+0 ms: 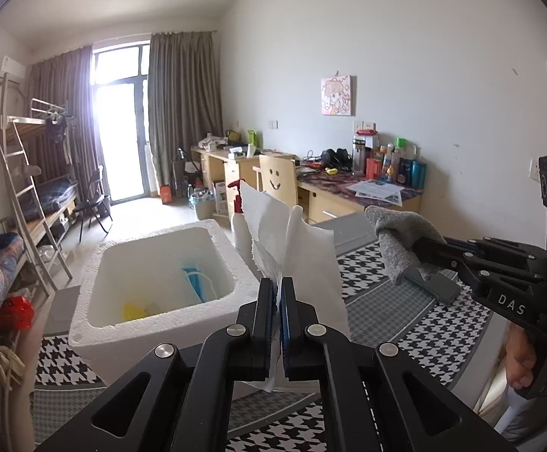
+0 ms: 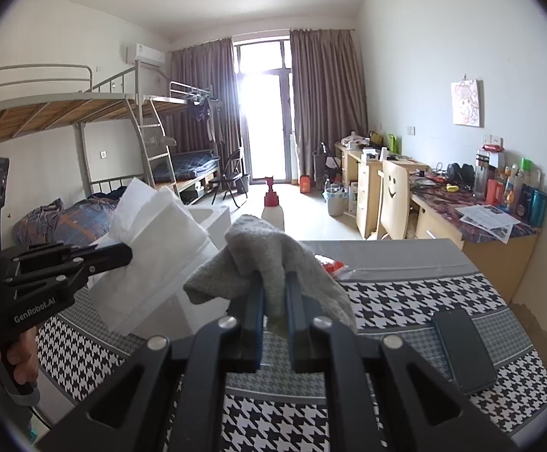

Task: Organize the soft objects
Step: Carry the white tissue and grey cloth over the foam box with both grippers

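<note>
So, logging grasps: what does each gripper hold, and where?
Left gripper pinches the white paper towel near its lower edge; right gripper pinches a fold of the gray cloth.

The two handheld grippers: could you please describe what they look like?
Both are matte black linkages with silver pivot bolts and blue finger pads. The left gripper reads "GenRobot.AI" on its pistol handle; the right gripper reads "DAS". Each has an upright block with three round dials. Bare hands; no cables visible.

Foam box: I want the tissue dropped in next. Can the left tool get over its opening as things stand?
Probably yes. The left tool, shut on the white tissue, is right beside the foam box, whose open top has nothing over it.
</note>
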Demonstrator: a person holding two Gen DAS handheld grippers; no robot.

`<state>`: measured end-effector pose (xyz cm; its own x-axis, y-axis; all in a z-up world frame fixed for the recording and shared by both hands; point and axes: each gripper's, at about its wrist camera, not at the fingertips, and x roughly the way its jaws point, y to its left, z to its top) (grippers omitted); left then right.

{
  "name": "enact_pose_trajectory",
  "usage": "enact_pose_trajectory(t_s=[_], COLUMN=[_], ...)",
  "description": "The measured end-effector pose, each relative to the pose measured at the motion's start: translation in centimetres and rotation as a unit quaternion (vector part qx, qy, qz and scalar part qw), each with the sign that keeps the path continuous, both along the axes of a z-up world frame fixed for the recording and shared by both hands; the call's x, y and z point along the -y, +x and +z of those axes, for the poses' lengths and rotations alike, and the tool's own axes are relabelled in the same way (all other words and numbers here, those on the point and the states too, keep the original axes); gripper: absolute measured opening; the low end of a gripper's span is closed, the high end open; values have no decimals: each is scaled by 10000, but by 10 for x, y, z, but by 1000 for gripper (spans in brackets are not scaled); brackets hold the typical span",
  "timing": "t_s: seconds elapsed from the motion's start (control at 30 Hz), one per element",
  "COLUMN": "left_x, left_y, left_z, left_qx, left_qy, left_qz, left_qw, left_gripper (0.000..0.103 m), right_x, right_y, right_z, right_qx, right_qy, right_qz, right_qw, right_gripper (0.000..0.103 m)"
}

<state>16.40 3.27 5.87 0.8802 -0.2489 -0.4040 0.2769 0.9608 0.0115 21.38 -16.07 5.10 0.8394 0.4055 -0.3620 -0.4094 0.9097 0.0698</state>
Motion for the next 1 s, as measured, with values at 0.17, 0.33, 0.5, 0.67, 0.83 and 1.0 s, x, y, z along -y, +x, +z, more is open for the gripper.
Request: enact_pose_trajectory(t_s=[0.17, 0.33, 0.5, 0.67, 0.83, 1.0], left_x=[-5, -10, -15, -19, -27, -33], left_y=[3, 7, 10, 12, 14, 21], left_z=[6, 10, 12, 13, 19, 22], left_qx=[72, 114, 151, 142, 231, 240], left_qy=[-36, -35, -109, -146, -193, -227], left_qz=[91, 125, 202, 311, 454, 578], left_qw=[9999, 9999, 9996, 9993, 9985, 9978], left_gripper=[4, 4, 4, 4, 4, 4], right_x=[-4, -11, -15, -18, -23, -32], right_y=[1, 3, 8, 15, 16, 18], right_z=[3, 7, 9, 11, 17, 21], right_qx=[49, 125, 99, 16, 1, 1], right_qy=[-23, -46, -9, 73, 141, 199], right_qz=[43, 141, 148, 161, 167, 263], right_qw=[10000, 9998, 9998, 9998, 9998, 9995], right_gripper=[13, 13, 13, 13, 13, 13])
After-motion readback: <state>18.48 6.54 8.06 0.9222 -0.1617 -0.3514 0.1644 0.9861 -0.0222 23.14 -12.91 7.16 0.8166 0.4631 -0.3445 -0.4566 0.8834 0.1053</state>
